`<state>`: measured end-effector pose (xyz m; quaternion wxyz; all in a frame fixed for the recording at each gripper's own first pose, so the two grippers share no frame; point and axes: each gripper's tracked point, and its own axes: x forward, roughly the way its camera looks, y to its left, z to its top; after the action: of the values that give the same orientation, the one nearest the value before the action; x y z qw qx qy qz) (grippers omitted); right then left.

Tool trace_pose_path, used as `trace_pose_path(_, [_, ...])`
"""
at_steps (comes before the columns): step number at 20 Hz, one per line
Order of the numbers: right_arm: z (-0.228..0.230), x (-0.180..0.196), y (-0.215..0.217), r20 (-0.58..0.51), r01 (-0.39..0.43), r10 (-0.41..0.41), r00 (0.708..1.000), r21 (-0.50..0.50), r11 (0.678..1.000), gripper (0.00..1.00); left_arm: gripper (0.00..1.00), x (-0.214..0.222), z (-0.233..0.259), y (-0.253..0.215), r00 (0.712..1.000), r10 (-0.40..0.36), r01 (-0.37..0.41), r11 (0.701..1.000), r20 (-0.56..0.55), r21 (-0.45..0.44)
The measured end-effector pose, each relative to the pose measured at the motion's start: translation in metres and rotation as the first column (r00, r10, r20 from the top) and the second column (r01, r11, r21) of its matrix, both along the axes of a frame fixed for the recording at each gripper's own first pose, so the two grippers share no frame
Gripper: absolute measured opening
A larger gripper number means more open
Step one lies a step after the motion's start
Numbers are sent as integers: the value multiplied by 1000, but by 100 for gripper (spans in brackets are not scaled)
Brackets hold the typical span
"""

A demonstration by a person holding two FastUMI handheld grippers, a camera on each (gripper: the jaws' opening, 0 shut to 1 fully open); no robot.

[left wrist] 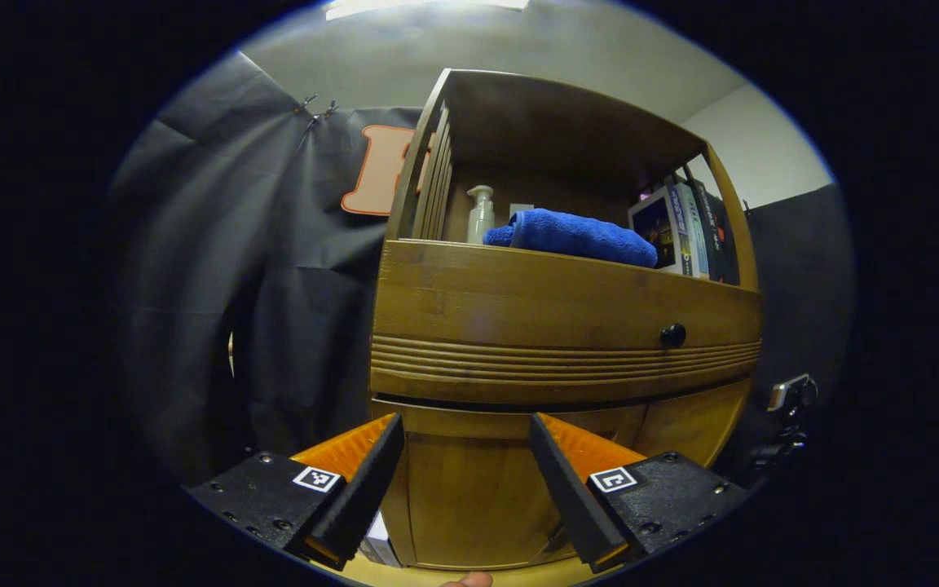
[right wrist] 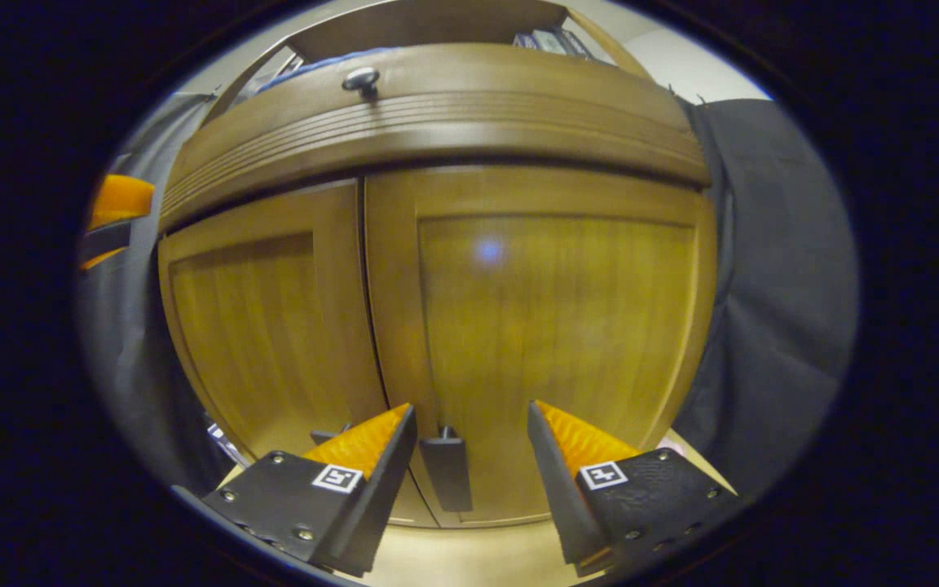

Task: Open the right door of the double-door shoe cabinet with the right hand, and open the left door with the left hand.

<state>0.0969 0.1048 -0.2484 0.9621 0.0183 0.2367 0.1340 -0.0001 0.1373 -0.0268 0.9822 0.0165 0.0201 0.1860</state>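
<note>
Two doors front the lower half of a wooden shoe cabinet (right wrist: 437,122), and in the right gripper view both sit flush and closed, meeting at a dark seam. The right door (right wrist: 551,342) takes up the middle and right of that view, and the left door (right wrist: 266,326) lies to its left. A dark handle (right wrist: 447,469) hangs low on the right door, just right of the seam. The right gripper (right wrist: 469,440) is wide open, with its fingers either side of that handle and not touching it; it holds nothing. A second dark handle (right wrist: 324,436) peeks out above its left finger.

Above the doors runs a drawer (left wrist: 559,318) with a grooved lower edge and a round knob (left wrist: 672,335). On the open shelf over it, from left to right, are a pump bottle (left wrist: 480,214), a folded blue towel (left wrist: 579,236) and some upright books (left wrist: 685,228).

The left gripper (left wrist: 465,456) is also wide open and empty, hanging in front of the cabinet's lower part with its fingers apart from the wood. Part of it shows at the far left edge of the right gripper view, beside the cabinet. Black cloth (left wrist: 274,285) hangs behind and to both sides.
</note>
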Motion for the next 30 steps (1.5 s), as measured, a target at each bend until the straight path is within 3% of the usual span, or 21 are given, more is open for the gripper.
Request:
trace_pose_path(3, [-20, 0, 11, -52, -24, 24, 998, 5, 1000, 76, 95, 4, -5, 3, 1000, 8, -8, 1000, -7, -7])
trace_pose_path(5, [-30, -1, 16, -70, -34, 33, 997, -3, 999, 52, 91, 4, -9, 5, 1000, 12, -12, 1000, -11, -17])
trace_pose_path(6, [-33, -2, 20, -71, -30, 30, 997, -3, 1000, 46, 95, 3, -10, 7, 1000, 16, -16, 1000, -13, -22])
trace_pose_path(9, [-33, 2, 18, -48, 12, -14, 999, -36, 999, 31, 96, -3, -11, 13, 999, 32, -32, 999, -17, -26])
trace_pose_path(17, [-29, -9, 9, -64, 63, -65, 996, -28, 998, 30, 96, -18, -6, 17, 999, 36, -37, 999, -5, -28])
trace_pose_path(18, [-28, -10, 8, -65, 69, -70, 995, -28, 997, 26, 96, -19, -6, 16, 999, 32, -32, 999, -4, -29])
trace_pose_path(19, [-26, -10, 8, -67, 75, -76, 995, -26, 997, 26, 96, -20, -5, 14, 1000, 25, -25, 999, -3, -31])
trace_pose_path(20, [-27, -9, 9, -69, 82, -84, 994, -23, 996, 35, 96, -20, -5, 11, 1000, 16, -16, 999, -1, -34])
trace_pose_path(22, [-27, -7, 9, -72, 97, -99, 992, -19, 995, 30, 95, -20, -4, 6, 1000, -6, 6, 999, 1, -44])
trace_pose_path(26, [-24, -8, 6, -75, 127, -128, 989, -20, 992, 30, 96, -15, -7, -6, 998, -58, 57, 997, -5, -55])
trace_pose_path(30, [-16, -7, 1, -77, 164, -165, 983, -18, 986, 30, 96, -8, -14, -21, 994, -104, 104, 995, -41, 6])
